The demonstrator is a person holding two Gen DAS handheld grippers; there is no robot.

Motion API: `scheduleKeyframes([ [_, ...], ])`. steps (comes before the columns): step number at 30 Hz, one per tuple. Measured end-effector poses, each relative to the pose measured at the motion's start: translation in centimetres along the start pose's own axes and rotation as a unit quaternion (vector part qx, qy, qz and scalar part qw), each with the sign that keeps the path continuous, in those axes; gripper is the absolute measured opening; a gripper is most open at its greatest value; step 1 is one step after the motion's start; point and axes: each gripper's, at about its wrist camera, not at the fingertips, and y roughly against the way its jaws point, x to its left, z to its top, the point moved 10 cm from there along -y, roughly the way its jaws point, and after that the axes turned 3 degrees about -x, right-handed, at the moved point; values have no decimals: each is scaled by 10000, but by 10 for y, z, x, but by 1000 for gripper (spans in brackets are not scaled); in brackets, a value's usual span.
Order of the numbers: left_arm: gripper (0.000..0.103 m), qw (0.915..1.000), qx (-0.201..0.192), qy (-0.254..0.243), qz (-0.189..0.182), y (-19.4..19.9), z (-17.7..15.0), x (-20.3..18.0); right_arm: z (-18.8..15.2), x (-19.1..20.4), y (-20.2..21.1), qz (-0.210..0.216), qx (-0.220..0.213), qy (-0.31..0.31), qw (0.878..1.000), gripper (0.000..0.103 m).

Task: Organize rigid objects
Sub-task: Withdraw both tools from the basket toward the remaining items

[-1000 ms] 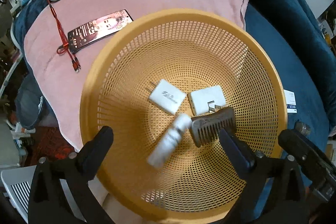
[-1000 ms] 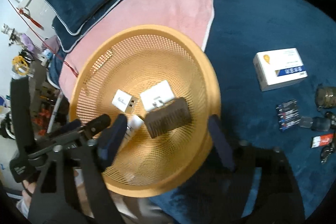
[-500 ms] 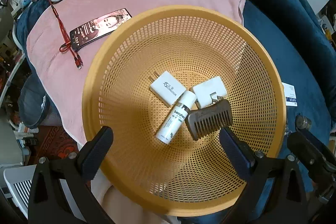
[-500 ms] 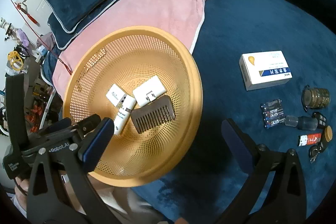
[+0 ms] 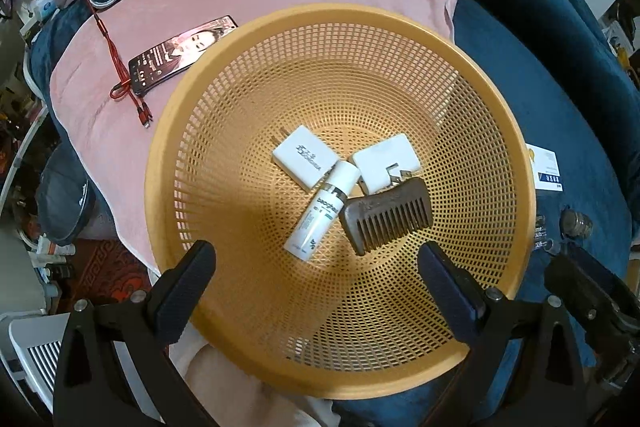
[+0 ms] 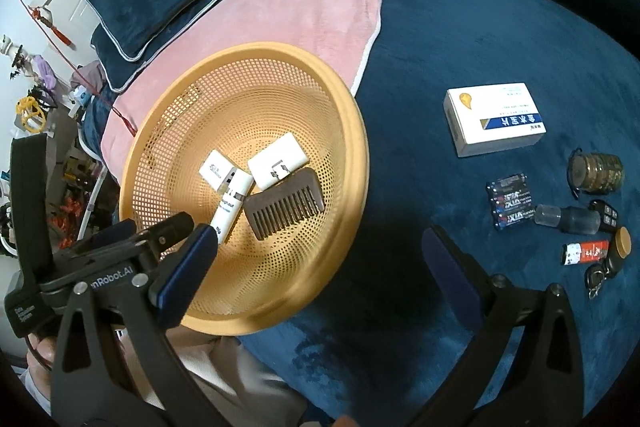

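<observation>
Your right gripper (image 6: 320,259), jaws just spread wide and empty, sits nearer the battery pack (image 6: 511,202) off its right finger than your open, empty left gripper (image 5: 316,267) over the basket (image 5: 520,163).

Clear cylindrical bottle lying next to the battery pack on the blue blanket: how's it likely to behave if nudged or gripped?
The clear bottle lies on its side, so a nudge across its axis would probably roll it, though the plush blue blanket should damp that. It looks like smooth, rigid plastic, so possibly slippery between flat jaws. It seems empty, so likely light.
</observation>
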Motion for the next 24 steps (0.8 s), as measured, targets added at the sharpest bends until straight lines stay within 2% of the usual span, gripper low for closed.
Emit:
scheduleKeyframes([
  [14, 101, 9996, 10, -275, 12, 6, -13, -34, -13, -33, 17, -40, -50, -253, 9997, 103],
  [24, 101, 9976, -23, -691, -56, 7, -22, -80, -32, -82, 31, -157, -18, -690, 9975, 103],
])
